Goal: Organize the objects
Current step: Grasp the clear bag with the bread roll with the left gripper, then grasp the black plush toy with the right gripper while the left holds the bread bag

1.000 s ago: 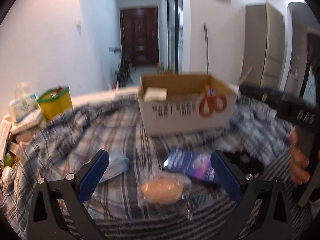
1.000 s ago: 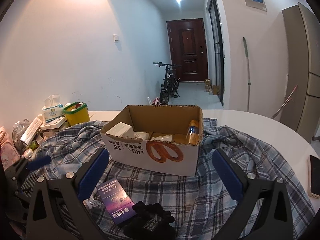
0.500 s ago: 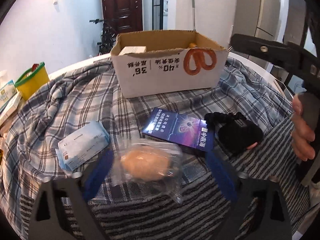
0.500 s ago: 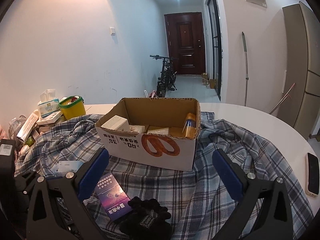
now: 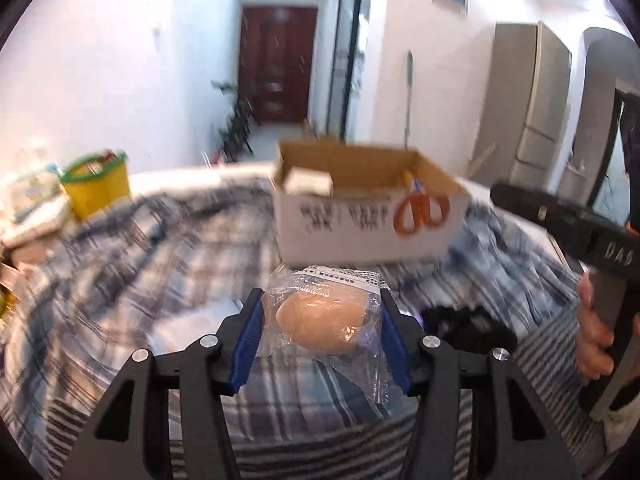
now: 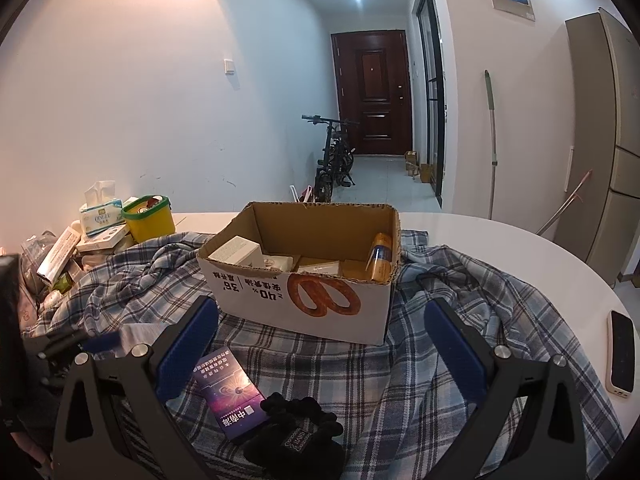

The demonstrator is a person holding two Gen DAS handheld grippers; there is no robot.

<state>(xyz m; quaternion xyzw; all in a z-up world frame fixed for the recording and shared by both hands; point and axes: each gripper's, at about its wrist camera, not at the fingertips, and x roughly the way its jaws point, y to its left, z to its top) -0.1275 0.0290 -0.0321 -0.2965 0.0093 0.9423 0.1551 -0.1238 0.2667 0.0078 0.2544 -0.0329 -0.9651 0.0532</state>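
The left gripper [image 5: 322, 326] is closing its blue-padded jaws on a clear plastic packet holding a round tan bun [image 5: 325, 322]; the pads meet the packet's sides, and it sits between them just in front of the open brown-and-white cardboard box [image 6: 304, 280], above the blue-and-white plaid cloth [image 6: 460, 344] that covers the round white tabletop [image 6: 520, 248]. The left wrist view is blurred, so whether the packet touches the cloth cannot be told.

The right gripper [image 6: 320, 344] stands wide apart with nothing between its pads, pointing at the box. Directly in front of the box, on the cloth, lie a flat purple carton with printed text [image 6: 230, 396] and, touching its near end, a black knitted glove [image 6: 296, 436]. Inside the box are several pale small cartons [image 6: 236, 250] at the left and an orange-capped bottle [image 6: 380, 258] leaning in the right corner. Left of the box stand a yellow tub with a green rim [image 6: 150, 222] and a tissue pack [image 6: 100, 212]. To the right of the box, at the tabletop's edge, lies a dark phone [image 6: 621, 352]. In the left wrist view a hand [image 5: 596, 328] grips the right gripper's handle.
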